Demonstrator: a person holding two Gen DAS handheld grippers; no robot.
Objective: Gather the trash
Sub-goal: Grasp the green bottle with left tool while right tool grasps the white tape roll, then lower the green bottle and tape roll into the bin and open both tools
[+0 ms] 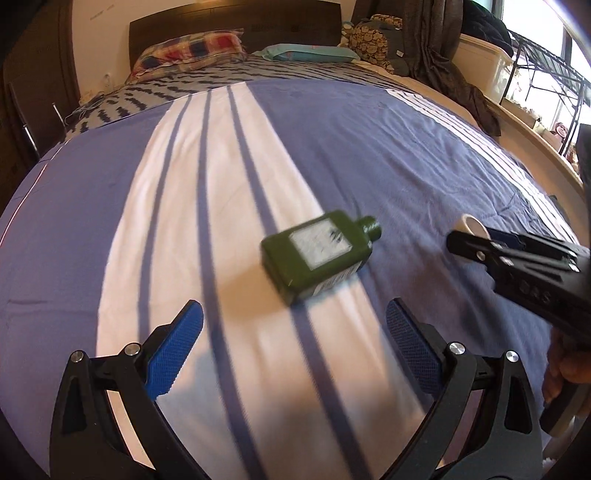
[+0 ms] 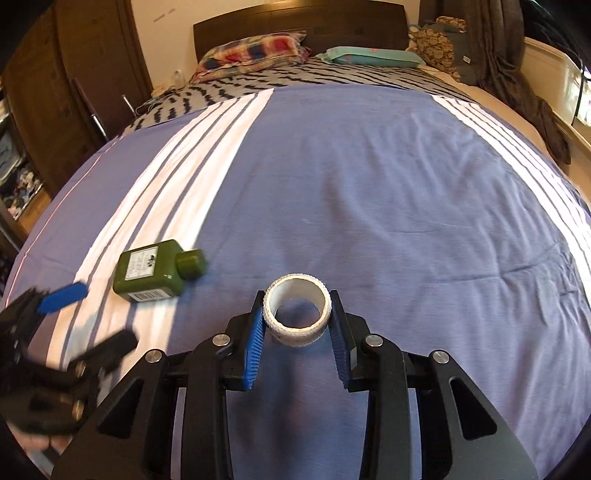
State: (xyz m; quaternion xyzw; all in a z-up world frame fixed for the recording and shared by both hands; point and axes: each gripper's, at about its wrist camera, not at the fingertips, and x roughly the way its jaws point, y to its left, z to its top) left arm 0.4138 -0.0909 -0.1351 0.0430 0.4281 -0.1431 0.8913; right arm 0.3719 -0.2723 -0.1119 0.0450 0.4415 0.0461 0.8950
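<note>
A green flat bottle [image 1: 317,253] with a white label lies on its side on the blue and white striped bedspread [image 1: 369,147]. My left gripper [image 1: 295,332] is open, and the bottle lies just beyond its blue pads. The bottle also shows in the right wrist view [image 2: 155,271], with the left gripper [image 2: 81,314] beside it. My right gripper [image 2: 297,325] is shut on a white tape roll [image 2: 297,314] and holds it above the bedspread [image 2: 369,184]. In the left wrist view the right gripper [image 1: 465,236] holds the roll [image 1: 472,223] to the right of the bottle.
Pillows [image 1: 192,51] and a dark headboard [image 1: 236,22] are at the far end of the bed. Dark clothes [image 1: 476,99] hang over the right edge by a metal rack [image 1: 546,74]. A wooden wardrobe [image 2: 55,92] stands at the left.
</note>
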